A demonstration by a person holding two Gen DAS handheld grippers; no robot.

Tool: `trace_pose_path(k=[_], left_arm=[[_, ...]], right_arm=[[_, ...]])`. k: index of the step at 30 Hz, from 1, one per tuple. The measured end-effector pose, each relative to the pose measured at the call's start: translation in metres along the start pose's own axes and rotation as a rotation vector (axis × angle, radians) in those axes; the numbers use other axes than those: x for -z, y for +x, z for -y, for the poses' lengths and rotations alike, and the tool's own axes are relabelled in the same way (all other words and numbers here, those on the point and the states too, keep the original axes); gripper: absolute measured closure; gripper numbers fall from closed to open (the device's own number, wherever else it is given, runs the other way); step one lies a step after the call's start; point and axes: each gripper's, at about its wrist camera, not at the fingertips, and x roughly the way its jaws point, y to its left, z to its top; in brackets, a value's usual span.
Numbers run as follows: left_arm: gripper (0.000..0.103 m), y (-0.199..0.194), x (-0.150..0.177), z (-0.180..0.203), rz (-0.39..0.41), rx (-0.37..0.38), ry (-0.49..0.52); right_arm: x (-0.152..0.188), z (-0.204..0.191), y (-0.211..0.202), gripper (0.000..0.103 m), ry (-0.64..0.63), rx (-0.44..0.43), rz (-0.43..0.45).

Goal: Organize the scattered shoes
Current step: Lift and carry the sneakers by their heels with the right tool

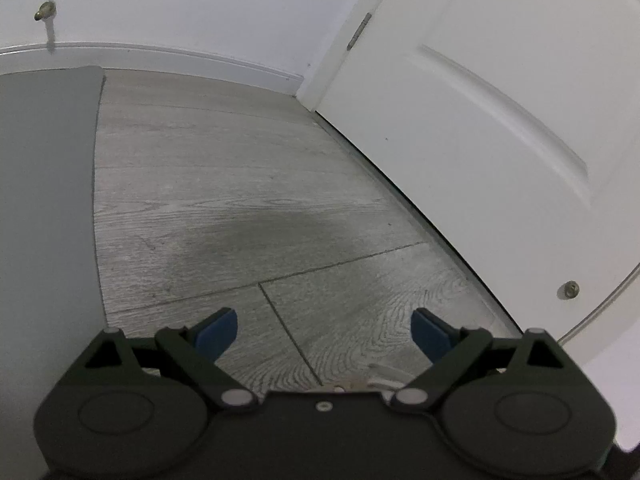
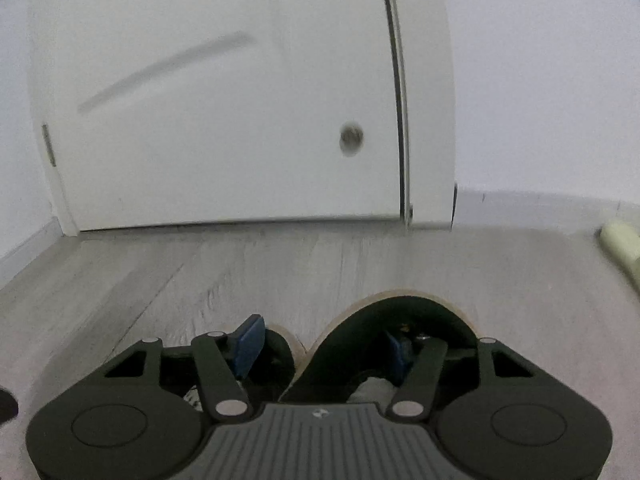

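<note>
Floor (image 1: pixel 248 200): pale grey wood-grain planks fill the middle of both views; a soft dark shadow lies across the boards ahead of the left tool.
Door (image 1: pixel 500 128): white and panelled, on the right in the left view, with a hinge near its far edge and a small round metal fitting low on its face; in the right view it stands straight ahead at the far end of the floor.
Wall (image 1: pixel 180 0): white, at the far side, with a white skirting board along its foot.
Grey panel (image 1: pixel 44 200): a flat grey surface takes up the left edge of the left view; what it belongs to cannot be told.
Shoes (image 2: pixel 400 320): two dark shoes with tan soles lie side by side on the floor, close under the right tool, near the viewer; the right-hand one shows more of its rim.
Left gripper (image 1: pixel 324 332): blue-padded fingers spread wide over bare floor, nothing between them.
Right gripper (image 2: pixel 324 350): one blue pad sits outside the left shoe and the other inside the right shoe's opening; fingers apart, and whether they pinch the shoes cannot be told.
Pale roll (image 2: pixel 620 244): a cream object at the far right edge, blurred.
</note>
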Motion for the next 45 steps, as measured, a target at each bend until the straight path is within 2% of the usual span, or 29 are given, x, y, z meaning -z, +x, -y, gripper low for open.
trace_pose_path(k=[5,7,10,12,14,21,26,29,30,31,34,39,42,45], left_arm=[[0.008,0.004,0.000,0.003,-0.014,0.001,0.017],[0.009,0.005,0.000,0.004,-0.015,-0.001,0.028],[0.008,0.007,0.001,0.006,-0.020,-0.001,0.042],[0.008,0.008,0.001,0.007,-0.022,-0.002,0.046],[0.008,0.009,0.003,0.005,-0.027,-0.001,0.046],[0.008,0.013,0.004,0.007,-0.040,-0.006,0.047],[0.008,0.014,0.004,0.008,-0.040,0.000,0.057],[0.008,0.015,0.005,0.008,-0.038,-0.001,0.061],[0.008,0.014,0.005,0.008,-0.037,-0.001,0.061],[0.008,0.014,0.005,0.008,-0.036,-0.002,0.062],[0.008,0.014,0.006,0.009,-0.029,-0.002,0.061],[0.009,0.011,0.005,0.008,-0.004,-0.003,0.059],[0.008,0.009,0.005,0.012,0.030,-0.001,0.078],[0.008,0.000,0.006,0.016,0.101,0.009,0.098]], right_arm=[[-0.009,0.005,0.015,0.039,-0.008,-0.070,-0.102],[-0.015,0.007,0.021,0.033,-0.018,-0.108,-0.146],[-0.027,0.010,0.034,0.032,-0.030,-0.136,-0.268],[-0.037,0.012,0.047,0.033,-0.010,-0.125,-0.359],[-0.049,0.005,0.061,0.032,-0.051,-0.102,-0.452],[-0.053,-0.018,0.081,0.031,-0.146,-0.009,-0.527],[-0.048,-0.029,0.095,0.021,-0.158,0.060,-0.525],[-0.044,-0.034,0.100,0.025,-0.161,0.088,-0.490],[-0.043,-0.033,0.099,0.030,-0.159,0.080,-0.470],[-0.042,-0.032,0.096,0.038,-0.154,0.069,-0.446],[-0.036,-0.030,0.087,0.046,-0.151,0.037,-0.367],[-0.028,-0.023,0.065,0.053,-0.100,0.043,-0.231],[-0.024,-0.019,0.043,0.055,-0.076,0.063,-0.111],[-0.021,-0.014,0.019,0.055,-0.036,0.107,0.006]])
